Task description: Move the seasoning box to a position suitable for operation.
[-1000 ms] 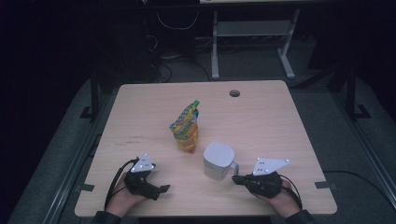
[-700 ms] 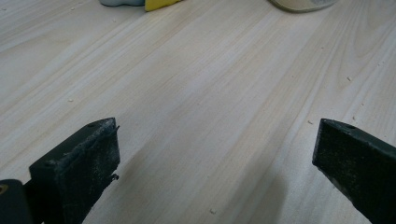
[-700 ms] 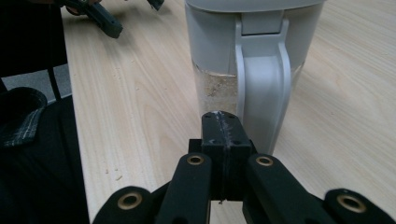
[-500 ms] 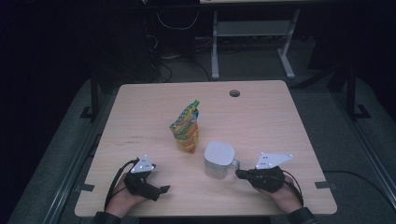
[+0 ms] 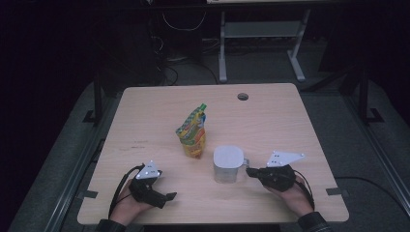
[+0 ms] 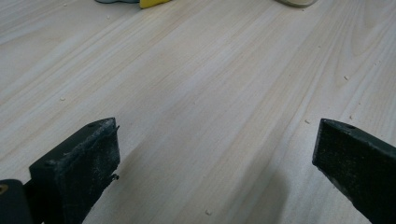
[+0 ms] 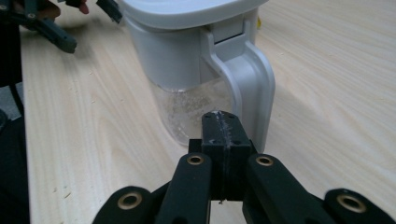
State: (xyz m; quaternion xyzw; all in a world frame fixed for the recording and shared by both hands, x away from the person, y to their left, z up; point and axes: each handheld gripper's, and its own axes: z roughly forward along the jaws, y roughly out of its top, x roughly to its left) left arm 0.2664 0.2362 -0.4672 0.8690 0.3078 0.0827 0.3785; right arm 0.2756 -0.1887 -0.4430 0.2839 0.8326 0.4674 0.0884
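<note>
High view: a white plastic pitcher (image 5: 227, 164) with a flat rounded-square lid stands upright on the pale wood-grain table (image 5: 290, 121), toward the near edge and right of centre, its handle turned to the right. Right gripper view: the pitcher's lower body is clear and flecked with droplets beneath an opaque white upper shell, and its moulded loop handle (image 7: 250, 88) curves down just beyond the right gripper (image 7: 222, 122), whose black jaws are pressed together with nothing between them; whether the tips touch the handle cannot be told. The right gripper (image 5: 251, 171) lies just beside the handle, held in the person's right hand (image 5: 293, 192). A crinkled yellow-and-green foil snack bag (image 5: 193, 133) stands upright just behind and left of the pitcher. The left gripper (image 5: 170, 196) rests well apart at the near left; in the left gripper view its dusty, matte black jaws are spread wide over bare wood.
</note>
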